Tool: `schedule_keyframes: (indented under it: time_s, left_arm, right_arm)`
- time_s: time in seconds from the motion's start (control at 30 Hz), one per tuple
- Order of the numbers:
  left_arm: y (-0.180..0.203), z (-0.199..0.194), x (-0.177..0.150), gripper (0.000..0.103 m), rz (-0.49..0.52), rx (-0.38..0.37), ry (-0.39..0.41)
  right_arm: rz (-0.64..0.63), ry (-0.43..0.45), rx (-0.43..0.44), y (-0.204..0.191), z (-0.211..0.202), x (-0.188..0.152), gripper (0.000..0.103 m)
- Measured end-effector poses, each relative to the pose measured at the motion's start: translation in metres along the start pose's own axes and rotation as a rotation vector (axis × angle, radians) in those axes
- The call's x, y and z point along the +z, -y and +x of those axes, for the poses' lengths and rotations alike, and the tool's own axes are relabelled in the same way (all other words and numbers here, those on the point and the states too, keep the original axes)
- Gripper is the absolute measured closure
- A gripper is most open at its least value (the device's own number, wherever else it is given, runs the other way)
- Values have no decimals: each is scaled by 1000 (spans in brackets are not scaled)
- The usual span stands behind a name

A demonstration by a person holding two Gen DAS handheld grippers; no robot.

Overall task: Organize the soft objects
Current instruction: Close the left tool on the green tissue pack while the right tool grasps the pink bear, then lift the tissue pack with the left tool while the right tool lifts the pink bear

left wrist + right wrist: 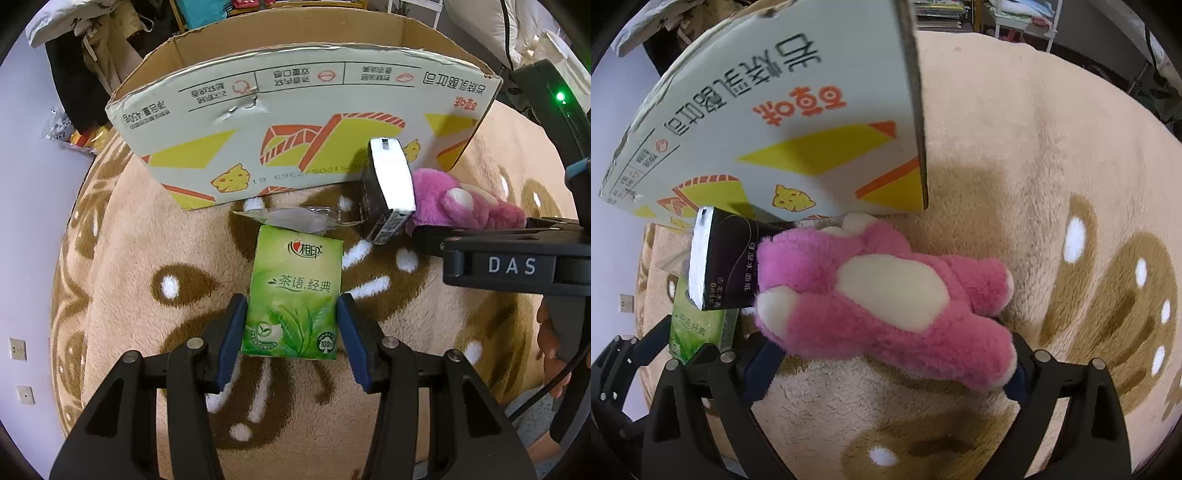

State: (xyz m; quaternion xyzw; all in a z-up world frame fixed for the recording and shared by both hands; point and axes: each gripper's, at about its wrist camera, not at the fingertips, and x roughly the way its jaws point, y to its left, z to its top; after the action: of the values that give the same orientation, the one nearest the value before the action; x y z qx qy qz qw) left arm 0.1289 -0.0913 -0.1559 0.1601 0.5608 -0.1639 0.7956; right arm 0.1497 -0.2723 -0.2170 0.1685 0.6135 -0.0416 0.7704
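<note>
My left gripper [291,325] has its jaws clamped on the green tissue pack [293,291], low over the rug [122,258], ready for the cardboard box [295,122] ahead. My right gripper [894,365] straddles the pink plush bear [886,295] on the rug by the box, jaws wide; whether they grip it, I cannot tell.

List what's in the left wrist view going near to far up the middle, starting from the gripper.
left gripper shut on the green tissue pack → clear plastic wrapper → cardboard box. The dark tissue pack and pink plush toy sit off to the right, so they are left out.
</note>
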Motion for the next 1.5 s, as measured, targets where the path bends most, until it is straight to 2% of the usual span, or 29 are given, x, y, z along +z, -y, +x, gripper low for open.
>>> schedule_keyframes:
  time_s: [0.73,0.87,1.13,1.4,1.47,1.5]
  left_arm:
    - [-2,0,4,53,-18,12,-2]
    - [-4,0,4,53,-20,16,2]
    - [-12,-7,0,53,-40,18,15]
    - [-15,-12,-2,54,-56,18,24]
    - [-15,-13,-3,54,-56,20,24]
    - [-15,-13,-3,54,-56,20,25]
  right_arm:
    - [-89,44,-108,-43,-2,-7,0]
    - [-87,63,-93,-46,-7,-11,0]
    - [-102,72,-47,-45,-20,-21,12]
    - [-103,78,1,-41,-48,-33,17]
    - [-111,68,18,-40,-53,-35,23]
    - [-123,62,26,-40,-56,-37,30]
